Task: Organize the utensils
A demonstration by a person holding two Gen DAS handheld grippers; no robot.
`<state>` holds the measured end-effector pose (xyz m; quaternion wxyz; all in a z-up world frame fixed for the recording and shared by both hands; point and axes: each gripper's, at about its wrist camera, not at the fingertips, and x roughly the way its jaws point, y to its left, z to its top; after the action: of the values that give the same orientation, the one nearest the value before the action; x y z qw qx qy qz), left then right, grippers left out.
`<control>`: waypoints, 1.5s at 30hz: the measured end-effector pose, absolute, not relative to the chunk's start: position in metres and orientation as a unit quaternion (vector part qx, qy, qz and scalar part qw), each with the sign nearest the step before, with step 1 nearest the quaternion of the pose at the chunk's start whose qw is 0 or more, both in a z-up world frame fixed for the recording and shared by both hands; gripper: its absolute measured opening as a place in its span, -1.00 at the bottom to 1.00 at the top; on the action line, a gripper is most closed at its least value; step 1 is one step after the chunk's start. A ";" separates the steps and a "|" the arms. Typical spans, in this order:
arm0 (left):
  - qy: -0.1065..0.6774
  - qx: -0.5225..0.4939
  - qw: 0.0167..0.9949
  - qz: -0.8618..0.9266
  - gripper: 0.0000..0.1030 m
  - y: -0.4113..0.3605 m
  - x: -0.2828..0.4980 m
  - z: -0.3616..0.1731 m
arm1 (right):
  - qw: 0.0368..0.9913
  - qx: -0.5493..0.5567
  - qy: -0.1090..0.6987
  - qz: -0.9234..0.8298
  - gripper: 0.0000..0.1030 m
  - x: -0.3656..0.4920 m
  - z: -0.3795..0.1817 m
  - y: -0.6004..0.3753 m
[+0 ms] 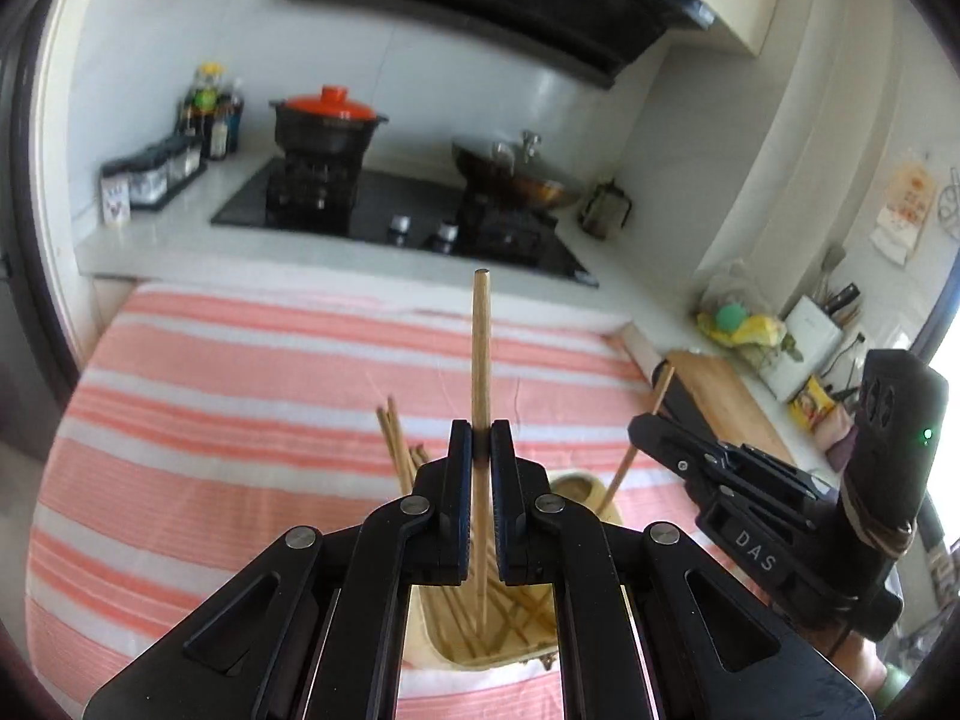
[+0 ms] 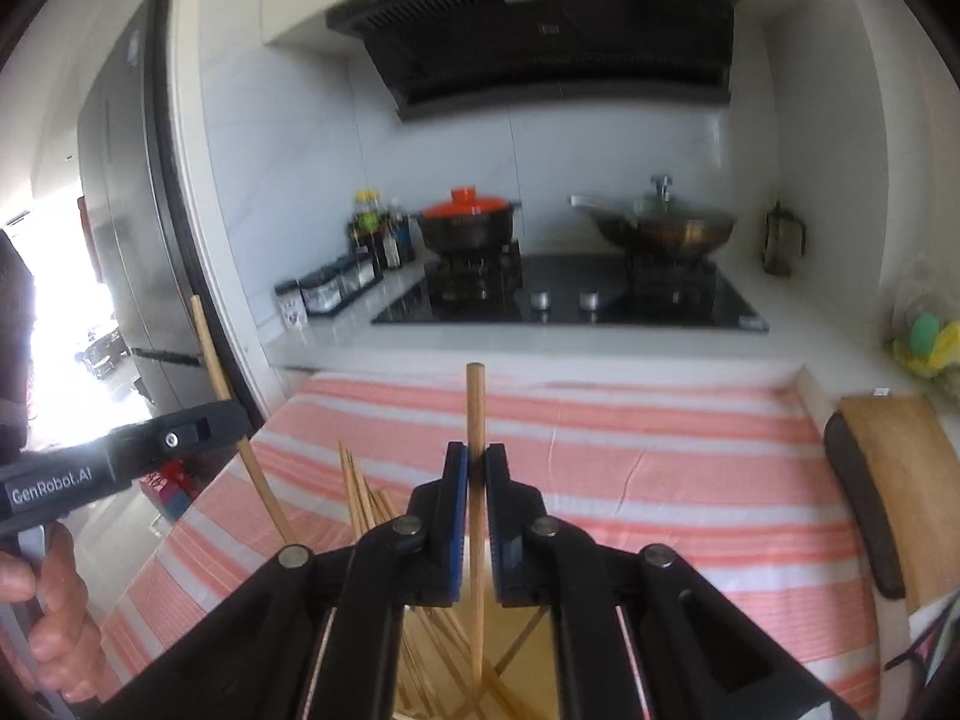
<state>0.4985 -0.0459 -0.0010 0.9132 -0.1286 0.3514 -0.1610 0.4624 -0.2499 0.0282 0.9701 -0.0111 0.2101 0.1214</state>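
My left gripper is shut on one wooden chopstick that stands nearly upright between the pads. In the right wrist view my right gripper is likewise shut on a second upright chopstick. Both hang over a pale tub that holds several more chopsticks, some leaning out of it. The right gripper shows at the right of the left wrist view with its stick. The left gripper and its stick show at the left of the right wrist view, with a hand on its grip.
The tub sits on a pink-and-white striped cloth. Behind it is a black hob with a red-lidded pot and a wok. Condiment bottles stand at the left and a wooden cutting board lies at the right.
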 end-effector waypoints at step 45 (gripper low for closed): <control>0.302 0.048 0.952 0.026 0.99 -0.056 0.229 -0.006 | 0.982 -0.035 0.178 -0.045 1.00 0.182 -0.023 -0.250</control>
<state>0.2292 -0.0556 -0.0055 0.9518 0.0485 0.3017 0.0258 0.1817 -0.2495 -0.0230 0.9823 -0.0348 0.1782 -0.0450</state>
